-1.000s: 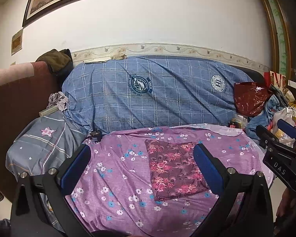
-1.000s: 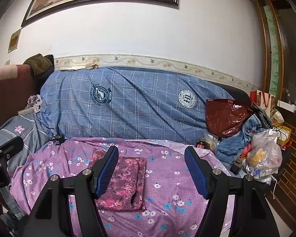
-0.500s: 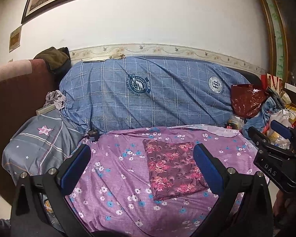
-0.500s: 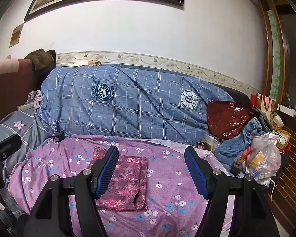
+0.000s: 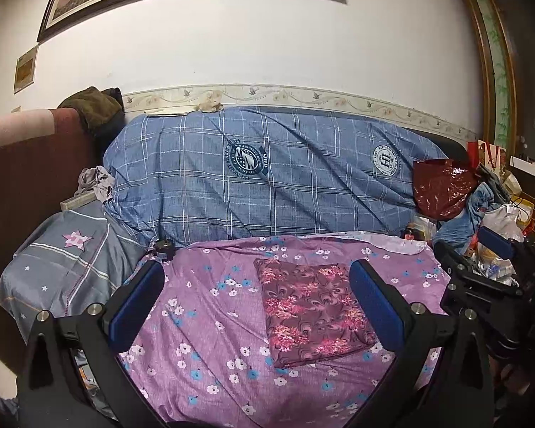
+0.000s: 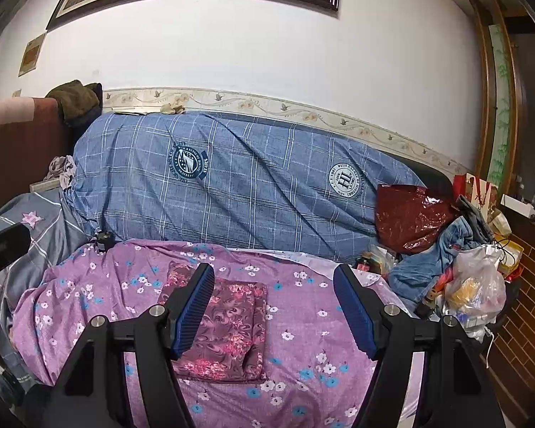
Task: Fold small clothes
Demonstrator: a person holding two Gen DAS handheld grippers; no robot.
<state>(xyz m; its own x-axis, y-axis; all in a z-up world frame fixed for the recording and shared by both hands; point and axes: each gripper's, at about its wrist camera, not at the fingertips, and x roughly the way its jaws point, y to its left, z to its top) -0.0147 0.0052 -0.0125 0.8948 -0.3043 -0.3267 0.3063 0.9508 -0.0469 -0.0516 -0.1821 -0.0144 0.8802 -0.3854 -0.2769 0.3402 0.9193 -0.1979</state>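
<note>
Left gripper held above the bed, jaws wide, nothing between them, aimed at the far wall. Right gripper same pose, jaws wide, empty. Folded maroon floral cloth lies flat on the purple flowered sheet, mid-bed, untouched by either gripper. Blue checked quilt bundled behind it. Bags piled far right.

Left gripper: black angular frame, two fingers faced with smooth blue pads, round silver screws at the joints. Right gripper: identical black frame, ribbed blue pads, silver screws.
</note>
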